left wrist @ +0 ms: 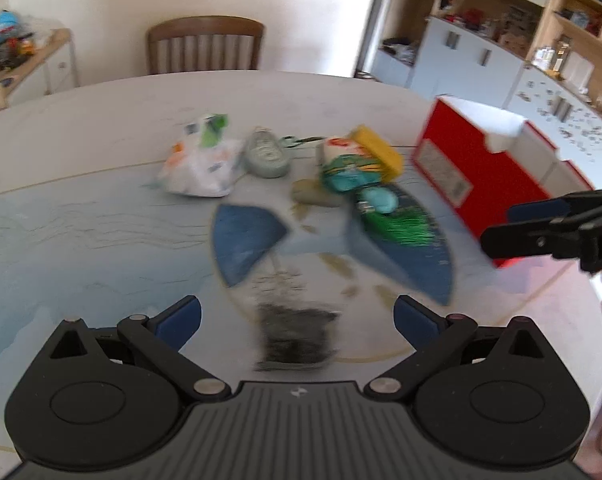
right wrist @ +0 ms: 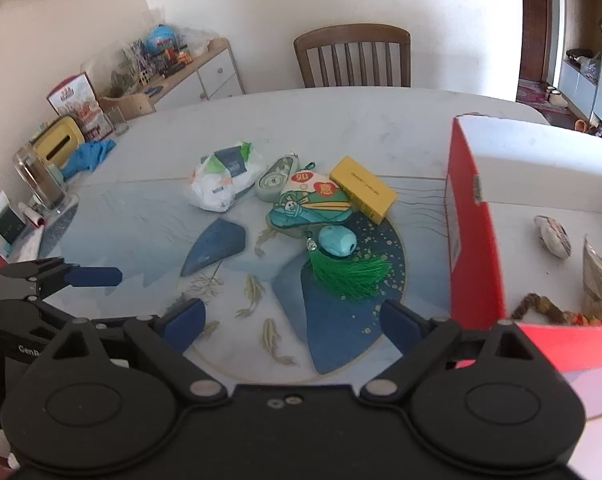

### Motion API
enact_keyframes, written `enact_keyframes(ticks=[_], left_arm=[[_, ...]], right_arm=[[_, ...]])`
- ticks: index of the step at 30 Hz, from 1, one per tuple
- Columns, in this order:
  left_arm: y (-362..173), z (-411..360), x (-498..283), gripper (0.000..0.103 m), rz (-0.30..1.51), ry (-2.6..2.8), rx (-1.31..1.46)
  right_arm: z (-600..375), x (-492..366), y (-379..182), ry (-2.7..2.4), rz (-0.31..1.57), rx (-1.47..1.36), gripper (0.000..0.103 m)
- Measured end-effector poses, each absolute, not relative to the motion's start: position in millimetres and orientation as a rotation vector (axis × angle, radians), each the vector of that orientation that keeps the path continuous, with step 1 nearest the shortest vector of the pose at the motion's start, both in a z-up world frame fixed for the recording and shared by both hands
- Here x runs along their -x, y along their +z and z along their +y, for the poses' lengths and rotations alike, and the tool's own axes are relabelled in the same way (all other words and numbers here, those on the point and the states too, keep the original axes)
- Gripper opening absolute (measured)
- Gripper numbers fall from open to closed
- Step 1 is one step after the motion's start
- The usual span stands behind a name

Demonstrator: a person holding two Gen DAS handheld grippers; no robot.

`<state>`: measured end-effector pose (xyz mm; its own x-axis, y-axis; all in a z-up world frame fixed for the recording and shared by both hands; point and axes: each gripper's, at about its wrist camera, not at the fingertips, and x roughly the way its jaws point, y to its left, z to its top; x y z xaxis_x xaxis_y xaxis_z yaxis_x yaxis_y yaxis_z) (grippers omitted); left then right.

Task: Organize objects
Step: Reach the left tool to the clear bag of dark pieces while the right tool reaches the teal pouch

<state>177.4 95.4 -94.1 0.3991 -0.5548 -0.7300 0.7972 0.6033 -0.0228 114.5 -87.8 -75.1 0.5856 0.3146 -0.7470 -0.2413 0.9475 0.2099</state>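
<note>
So I'm hovering both grippers over the pile on the painted blue-and-white tabletop, nothing picked up yet. My left gripper is gaping wide with nothing between its fingers, and my right gripper is just as wide and just as empty.

Going left to right: the crinkly white plastic packet with green print is sitting furthest left, the pale grey-green oval tape dispenser is just beside it, then the embroidered teal fabric charm with its green tassel, with the flat yellow cardboard box touching its far edge. The open red cardboard box with a white inside is on the right, already holding a few bits.

I'm thinking the yellow box is the easy grab: I'm squaring the right fingers across its narrow sides, coming down without snagging the tassel. The left view is blurry, so I'm not trusting it for detail.
</note>
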Motion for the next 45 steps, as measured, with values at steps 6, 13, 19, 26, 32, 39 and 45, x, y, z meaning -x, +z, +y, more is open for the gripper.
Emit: enact_keyframes(ticks=[6,13,19,26,32,39,45], left_arm=[[-114,92,-184,0.103,0.772,-0.869,-0.413],[-126,83,-184,0.103,0.782,-0.89,-0.445],[-130,78,-184,0.103,0.793,-0.9,-0.46],[-132,78,-186,0.098,0.797,-0.898,-0.473],[-134,76,-186,0.093,0.808,-0.928,-0.485],[-134,75,-182,0.084,0.797,-0.969,-0.497],[-133,75,-177,0.075,0.789,-0.993,-0.509]], right_arm=[[-77,-135,-89,0.322,0.899,-0.064,0.093],[-71,-162,-109,0.289,0.903,-0.021,0.089],[-70,-190,-125,0.267,0.926,-0.015,0.086],[-69,-210,-139,0.256,0.942,-0.01,0.079],[-64,-212,-120,0.314,0.916,-0.051,0.081],[-52,-232,-113,0.326,0.921,-0.062,0.086],[-51,-249,-122,0.277,0.935,-0.089,0.09]])
